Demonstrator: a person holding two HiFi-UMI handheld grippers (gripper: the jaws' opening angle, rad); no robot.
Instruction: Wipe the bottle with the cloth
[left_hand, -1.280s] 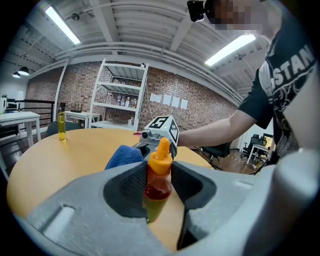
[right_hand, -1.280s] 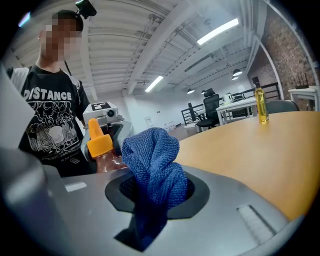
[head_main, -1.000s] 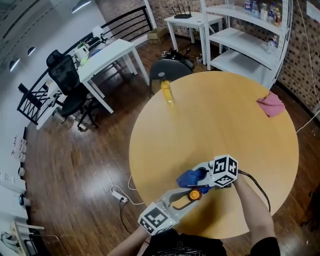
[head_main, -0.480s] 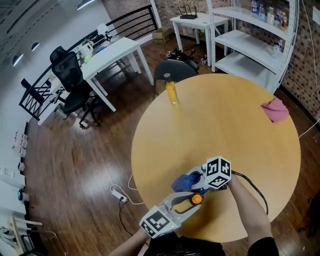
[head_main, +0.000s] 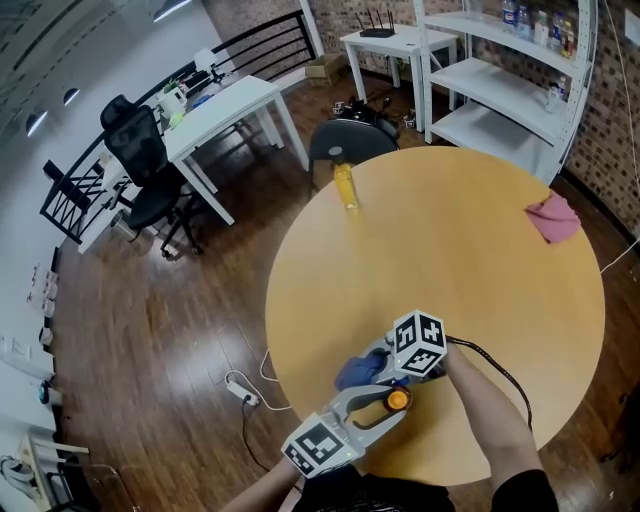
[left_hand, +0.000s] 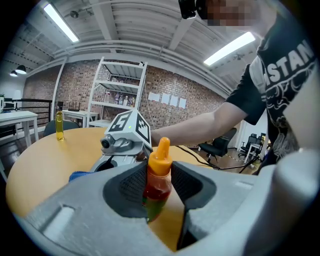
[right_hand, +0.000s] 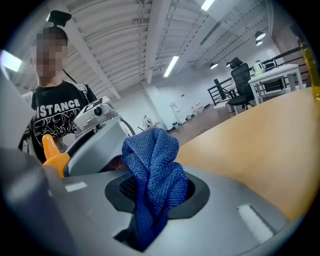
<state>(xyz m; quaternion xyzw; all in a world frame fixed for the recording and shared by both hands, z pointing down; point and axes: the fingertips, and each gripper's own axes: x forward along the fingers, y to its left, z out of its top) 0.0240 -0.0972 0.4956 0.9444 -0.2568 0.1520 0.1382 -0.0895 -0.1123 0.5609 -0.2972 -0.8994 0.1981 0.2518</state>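
A small red sauce bottle with an orange cap (left_hand: 157, 182) stands upright between the pads of my left gripper (left_hand: 159, 187), which is shut on it. In the head view its orange cap (head_main: 398, 399) shows near the table's front edge, in my left gripper (head_main: 385, 398). My right gripper (right_hand: 156, 192) is shut on a bunched blue cloth (right_hand: 152, 172). In the head view the blue cloth (head_main: 357, 370) presses against the bottle's far-left side, under my right gripper (head_main: 378, 365). The bottle's body is mostly hidden there.
The round wooden table (head_main: 470, 260) carries a yellow bottle (head_main: 344, 185) at its far edge and a pink cloth (head_main: 553, 217) at the far right. A dark chair (head_main: 345, 140) sits behind the table. White shelves (head_main: 500, 80) and a white desk (head_main: 215, 105) stand beyond.
Both grippers have shifted slightly left and toward me with the bottle and cloth. The blue cloth has slid lower along the bottle's side.
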